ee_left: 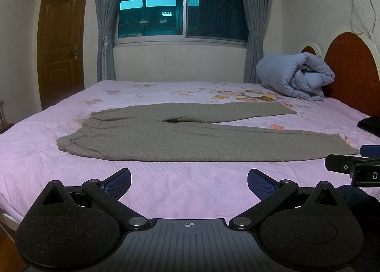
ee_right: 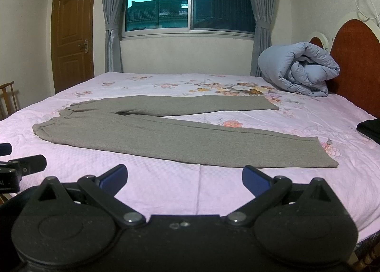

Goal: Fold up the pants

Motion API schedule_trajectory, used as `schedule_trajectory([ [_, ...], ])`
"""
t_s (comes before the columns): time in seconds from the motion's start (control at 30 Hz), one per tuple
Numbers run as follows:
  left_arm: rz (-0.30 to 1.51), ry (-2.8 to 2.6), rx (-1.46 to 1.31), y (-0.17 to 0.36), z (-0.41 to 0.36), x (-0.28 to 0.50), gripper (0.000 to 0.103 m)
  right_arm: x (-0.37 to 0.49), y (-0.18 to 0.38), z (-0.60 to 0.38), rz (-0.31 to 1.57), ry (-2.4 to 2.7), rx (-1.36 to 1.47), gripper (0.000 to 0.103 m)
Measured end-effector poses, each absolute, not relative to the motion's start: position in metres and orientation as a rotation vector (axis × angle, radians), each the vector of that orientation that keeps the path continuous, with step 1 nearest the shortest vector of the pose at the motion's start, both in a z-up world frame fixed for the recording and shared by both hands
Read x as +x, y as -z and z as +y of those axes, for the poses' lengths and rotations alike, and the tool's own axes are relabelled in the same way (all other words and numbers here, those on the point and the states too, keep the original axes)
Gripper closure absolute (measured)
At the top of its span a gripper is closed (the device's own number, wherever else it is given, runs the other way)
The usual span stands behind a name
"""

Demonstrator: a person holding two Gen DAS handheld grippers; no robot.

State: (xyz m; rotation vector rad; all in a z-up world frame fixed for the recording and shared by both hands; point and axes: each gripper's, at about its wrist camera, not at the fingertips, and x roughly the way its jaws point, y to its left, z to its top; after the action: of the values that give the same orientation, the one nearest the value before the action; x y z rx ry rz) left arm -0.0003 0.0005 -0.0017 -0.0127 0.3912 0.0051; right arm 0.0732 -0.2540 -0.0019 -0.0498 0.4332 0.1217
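Observation:
Grey pants (ee_left: 190,139) lie flat on the pink bed, waistband to the left, both legs spread to the right in a narrow V. They also show in the right wrist view (ee_right: 166,134). My left gripper (ee_left: 189,183) is open and empty, above the sheet short of the pants' near edge. My right gripper (ee_right: 184,178) is open and empty, just short of the near leg's hem. The right gripper shows at the right edge of the left wrist view (ee_left: 356,165). The left gripper shows at the left edge of the right wrist view (ee_right: 21,165).
The bed (ee_left: 166,188) has a pink floral sheet. A rolled blue quilt (ee_left: 296,74) lies by the red headboard (ee_left: 353,67). A dark cloth (ee_left: 370,124) lies at the right edge. A door (ee_left: 61,41), a curtained window (ee_left: 182,6) and a wooden chair (ee_right: 8,98) stand beyond.

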Motion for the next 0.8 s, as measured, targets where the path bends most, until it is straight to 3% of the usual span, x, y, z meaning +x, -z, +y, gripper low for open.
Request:
schedule_trajectory([
  [0.8,0.391,-0.002,-0.011,0.0015,0.0018,0.0009,0.000,0.0736,0.0026,-0.2542,0.434,-0.120,-0.052,0.006],
])
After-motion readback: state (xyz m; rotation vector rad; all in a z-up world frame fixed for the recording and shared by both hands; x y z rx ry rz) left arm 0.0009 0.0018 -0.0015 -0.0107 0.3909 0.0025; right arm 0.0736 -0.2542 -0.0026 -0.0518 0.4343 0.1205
